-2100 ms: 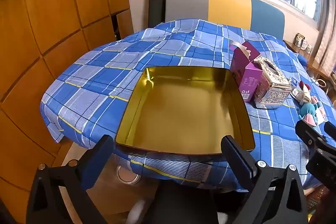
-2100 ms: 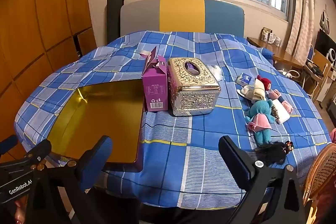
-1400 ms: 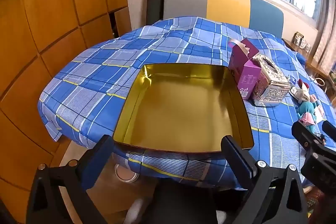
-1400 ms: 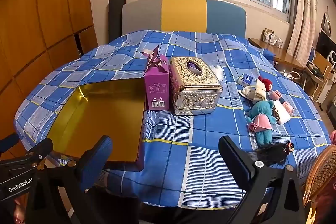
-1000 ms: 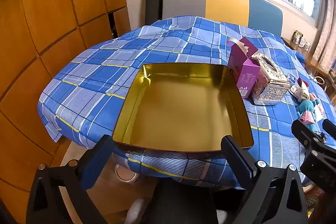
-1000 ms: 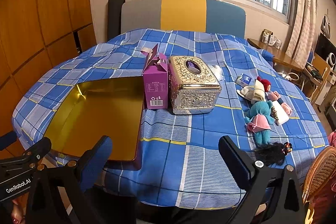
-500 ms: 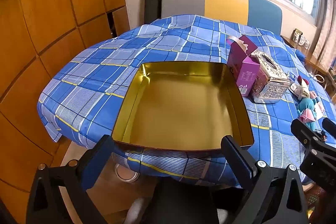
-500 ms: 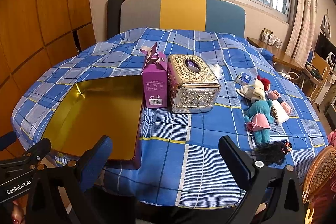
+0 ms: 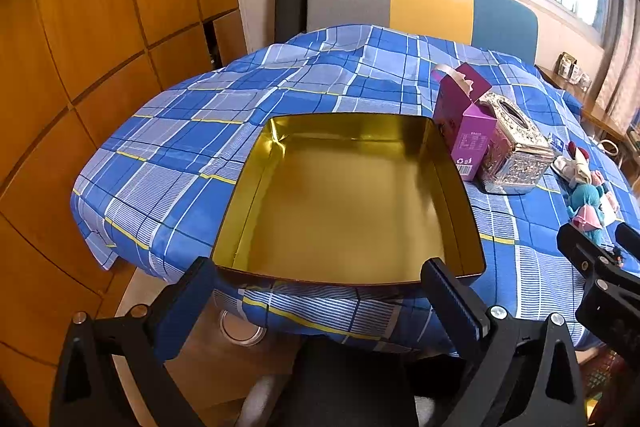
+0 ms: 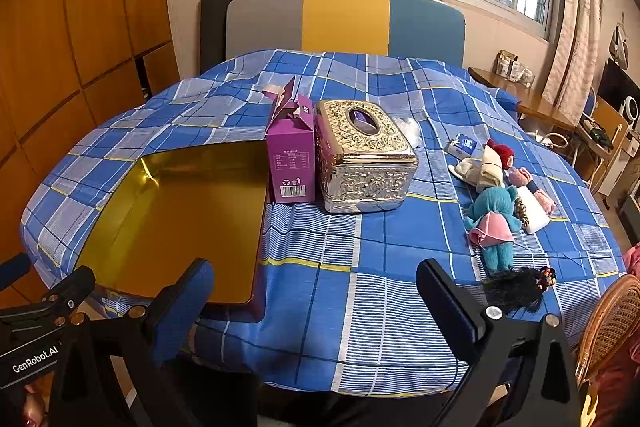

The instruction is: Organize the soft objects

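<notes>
While hovering at the near table edge, both released: left gripper [image 9: 316, 287] facing gold tray [image 9: 248, 183], right gripper [image 10: 316, 287] facing dolls [image 10: 494, 215].

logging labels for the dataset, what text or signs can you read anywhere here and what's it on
"GenRobot.AI" on the left tool's black body, seen in the right wrist view.
Recycling and bin symbols plus a barcode on the purple carton; its printed table is too small to read.
Small blue and white packet: print too blurred to read.
</notes>
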A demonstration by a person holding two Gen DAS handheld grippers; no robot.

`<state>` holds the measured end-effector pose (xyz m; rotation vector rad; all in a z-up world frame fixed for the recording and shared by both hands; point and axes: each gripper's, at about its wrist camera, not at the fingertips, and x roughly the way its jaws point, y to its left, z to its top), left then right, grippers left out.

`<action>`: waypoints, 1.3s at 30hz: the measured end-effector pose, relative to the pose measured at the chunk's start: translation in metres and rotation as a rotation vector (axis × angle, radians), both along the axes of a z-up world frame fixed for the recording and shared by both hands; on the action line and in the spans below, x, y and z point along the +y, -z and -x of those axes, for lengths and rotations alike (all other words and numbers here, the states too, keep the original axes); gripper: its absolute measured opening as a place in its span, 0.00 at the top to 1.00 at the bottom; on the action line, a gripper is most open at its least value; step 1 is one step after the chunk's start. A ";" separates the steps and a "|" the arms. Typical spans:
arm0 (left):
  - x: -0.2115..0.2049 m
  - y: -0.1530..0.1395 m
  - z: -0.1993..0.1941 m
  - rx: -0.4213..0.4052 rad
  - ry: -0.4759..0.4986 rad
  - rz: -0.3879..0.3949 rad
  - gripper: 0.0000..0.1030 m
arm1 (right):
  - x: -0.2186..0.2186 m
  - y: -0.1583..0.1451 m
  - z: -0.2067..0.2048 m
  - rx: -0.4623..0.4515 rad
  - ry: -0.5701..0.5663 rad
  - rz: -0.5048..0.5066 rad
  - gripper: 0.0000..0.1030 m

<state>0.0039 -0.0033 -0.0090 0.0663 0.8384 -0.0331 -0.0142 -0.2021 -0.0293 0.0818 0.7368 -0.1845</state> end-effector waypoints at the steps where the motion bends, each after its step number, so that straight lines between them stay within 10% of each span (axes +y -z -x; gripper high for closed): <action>1: 0.000 0.000 0.000 0.000 -0.001 0.002 0.00 | 0.000 0.000 0.000 0.002 -0.001 0.000 0.00; 39: -0.002 0.008 -0.004 0.028 0.001 -0.007 0.00 | -0.009 -0.007 0.001 -0.019 0.013 -0.002 0.00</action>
